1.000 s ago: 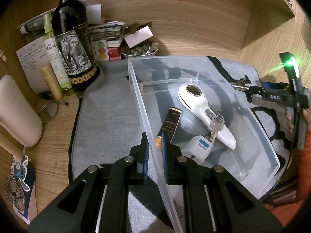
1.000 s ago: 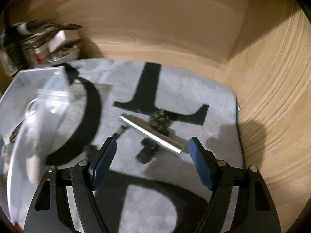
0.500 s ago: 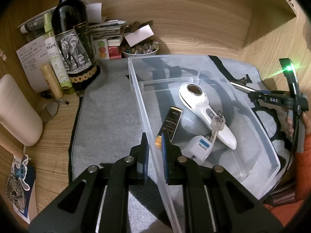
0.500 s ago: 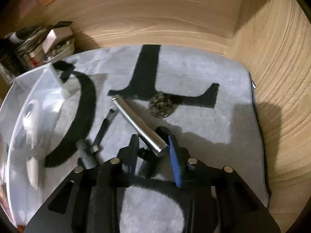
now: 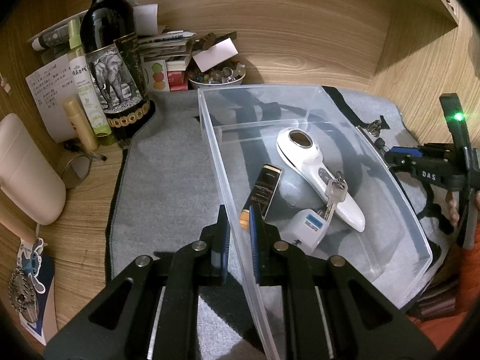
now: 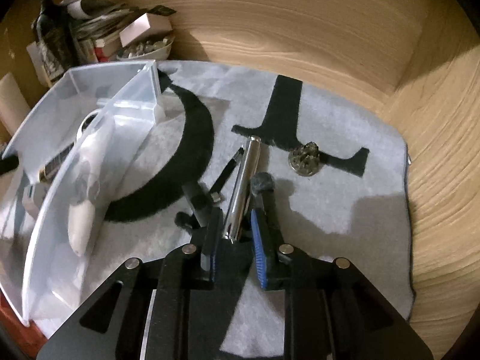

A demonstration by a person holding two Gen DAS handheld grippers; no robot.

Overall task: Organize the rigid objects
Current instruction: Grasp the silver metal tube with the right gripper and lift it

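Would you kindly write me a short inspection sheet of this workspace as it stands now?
Surface: grey mat with black letters, on a wooden desk.
Job's things: clear bin holds a white handheld device, keys, black case, white adapter; silver tube and metal trinket on the mat.
Clutter: wine bottle, bowl of stones, papers.
Grippers: left hand-held gripper shut on the bin wall; right hand-held gripper shut on the silver tube.
Cables: nothing seen.
Surroundings: wooden alcove walls.

Black left gripper (image 5: pixel 238 225) and right gripper (image 6: pixel 234 228) carry blue-padded jaws and silver screws.
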